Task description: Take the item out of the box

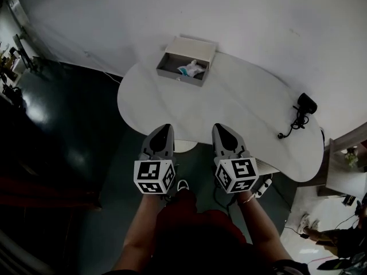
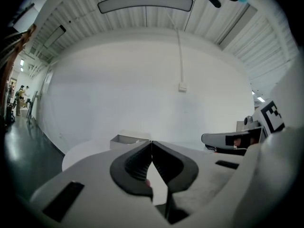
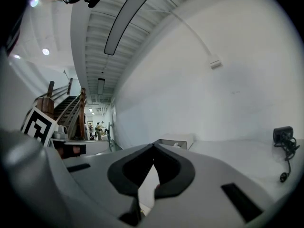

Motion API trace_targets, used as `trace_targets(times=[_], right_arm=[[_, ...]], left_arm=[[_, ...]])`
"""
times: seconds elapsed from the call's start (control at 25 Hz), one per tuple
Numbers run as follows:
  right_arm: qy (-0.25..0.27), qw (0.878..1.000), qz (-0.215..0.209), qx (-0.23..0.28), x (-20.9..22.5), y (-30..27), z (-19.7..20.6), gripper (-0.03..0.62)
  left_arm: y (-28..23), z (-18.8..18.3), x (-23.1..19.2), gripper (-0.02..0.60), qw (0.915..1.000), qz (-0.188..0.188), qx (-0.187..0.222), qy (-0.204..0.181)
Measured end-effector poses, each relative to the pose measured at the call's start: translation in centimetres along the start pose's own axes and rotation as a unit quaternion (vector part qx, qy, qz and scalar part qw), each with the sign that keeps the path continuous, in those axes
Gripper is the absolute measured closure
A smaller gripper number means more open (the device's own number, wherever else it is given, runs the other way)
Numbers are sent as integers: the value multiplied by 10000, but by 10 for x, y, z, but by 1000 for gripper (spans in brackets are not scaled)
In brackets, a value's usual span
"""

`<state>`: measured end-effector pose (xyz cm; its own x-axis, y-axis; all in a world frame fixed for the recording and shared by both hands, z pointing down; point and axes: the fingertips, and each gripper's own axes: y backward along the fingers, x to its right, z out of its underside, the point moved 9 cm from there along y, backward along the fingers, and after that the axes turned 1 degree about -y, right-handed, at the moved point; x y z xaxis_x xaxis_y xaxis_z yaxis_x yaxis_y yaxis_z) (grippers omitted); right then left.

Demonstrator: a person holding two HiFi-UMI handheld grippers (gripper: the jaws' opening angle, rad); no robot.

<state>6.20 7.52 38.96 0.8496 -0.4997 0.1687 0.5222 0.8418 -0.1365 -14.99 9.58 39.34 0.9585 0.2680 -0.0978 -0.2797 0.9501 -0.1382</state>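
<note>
Table [image 1: 218, 113] bare btw near edge & box [image 1: 172, 72], way open; black cabled device [image 1: 305, 103] well off to right.

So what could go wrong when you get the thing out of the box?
Both the left gripper and right gripper are shut, so they'd probably just bump the item unless opened first. The light-looking box sits near the far edge of the table and might slide when nudged.

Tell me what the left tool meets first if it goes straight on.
Probably the open grey rectangular box on the white oval table, almost dead ahead of the shut left tool; depth is unclear.
</note>
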Motion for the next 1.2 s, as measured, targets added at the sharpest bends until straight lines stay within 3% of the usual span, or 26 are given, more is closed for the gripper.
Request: trace_targets(times=[0.44, 0.64, 1.2], right_arm=[[-20, 9993, 356, 139, 6, -56, -18, 580], [52, 9987, 487, 145, 5, -76, -22, 580], [180, 9975, 672, 100, 31, -104, -31, 580]], left_arm=[[-57, -22, -44, 560, 9992, 305, 239, 30], [-75, -25, -57, 560, 9977, 656, 129, -50], [-135, -35, -68, 560, 9956, 892, -120, -243]])
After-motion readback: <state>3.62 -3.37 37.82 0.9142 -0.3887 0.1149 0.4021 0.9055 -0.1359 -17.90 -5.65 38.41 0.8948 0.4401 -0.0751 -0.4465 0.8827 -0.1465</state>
